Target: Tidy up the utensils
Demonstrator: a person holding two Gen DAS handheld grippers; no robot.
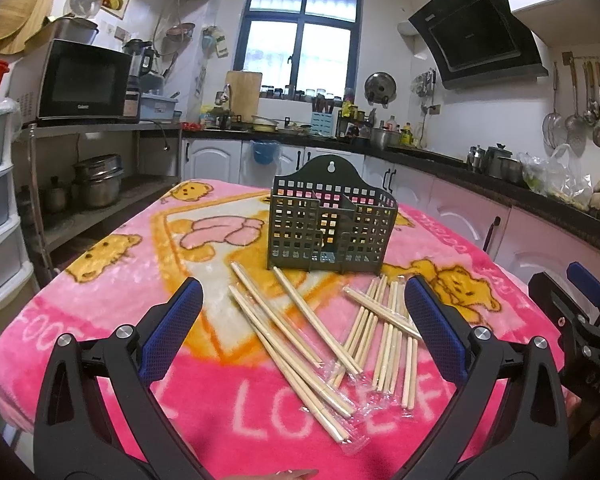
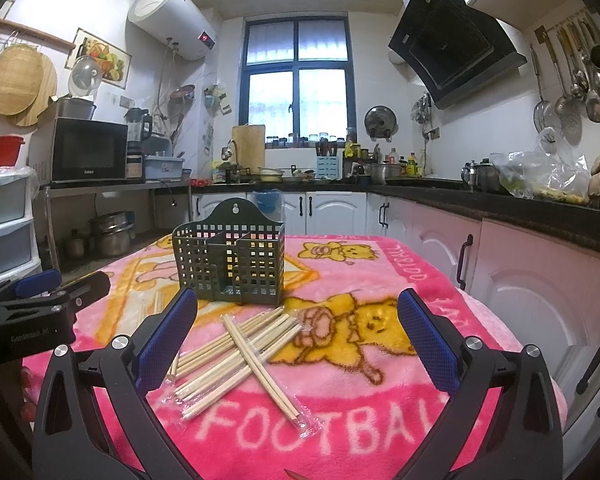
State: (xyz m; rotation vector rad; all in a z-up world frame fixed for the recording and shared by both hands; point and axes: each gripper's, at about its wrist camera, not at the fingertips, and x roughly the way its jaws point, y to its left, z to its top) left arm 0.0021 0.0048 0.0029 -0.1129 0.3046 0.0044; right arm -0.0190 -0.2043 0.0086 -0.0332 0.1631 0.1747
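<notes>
Only the left wrist view shows both chopstick groups: loose longer chopsticks [image 1: 284, 332] and, to their right, the wrapped chopsticks [image 1: 388, 340] in clear sleeves. The right wrist view shows the wrapped bundle [image 2: 240, 356] fanned out, one pair crossing the rest, and only a sliver of the other group. Both piles lie on the pink blanket [image 1: 80, 312] covering the desk, just in front of the dark green utensil holder [image 1: 332, 228], which stands upright. The left claw [image 1: 304, 316] is spread wide, grasping nothing, the loose chopsticks between its fingers. The right claw [image 2: 296, 332] is likewise released, the wrapped bundle lying by its left finger [image 2: 168, 340].
</notes>
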